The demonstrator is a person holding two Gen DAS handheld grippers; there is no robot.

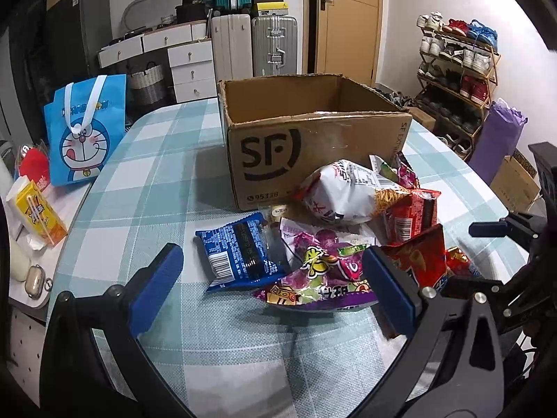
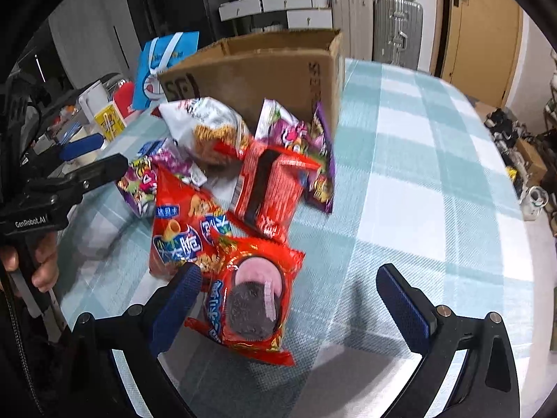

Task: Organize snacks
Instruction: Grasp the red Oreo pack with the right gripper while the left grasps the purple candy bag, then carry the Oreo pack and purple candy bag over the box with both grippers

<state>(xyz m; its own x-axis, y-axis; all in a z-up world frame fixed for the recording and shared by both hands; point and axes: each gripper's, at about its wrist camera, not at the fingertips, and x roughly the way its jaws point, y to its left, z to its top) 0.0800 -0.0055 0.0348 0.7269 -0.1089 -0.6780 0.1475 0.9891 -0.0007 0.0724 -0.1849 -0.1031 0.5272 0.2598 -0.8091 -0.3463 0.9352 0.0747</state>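
Observation:
A pile of snack packets lies on the checked tablecloth (image 1: 146, 202) in front of an open cardboard SF box (image 1: 313, 139). It holds a blue packet (image 1: 240, 254), a purple candy bag (image 1: 320, 271), a white noodle-snack bag (image 1: 344, 191) and red packets (image 1: 417, 254). My left gripper (image 1: 275, 285) is open, hovering over the blue and purple packets. My right gripper (image 2: 292, 296) is open above a red packet with a pink cookie picture (image 2: 250, 296). The box (image 2: 264, 73) and a red chip bag (image 2: 184, 230) also show in the right wrist view.
A blue Doraemon bag (image 1: 87, 129) and a yellow drink carton (image 1: 38, 212) stand on a side surface at the left. Suitcases (image 1: 275, 45), drawers and a shoe rack (image 1: 459, 80) line the room behind. Bare tablecloth (image 2: 435, 174) lies right of the pile.

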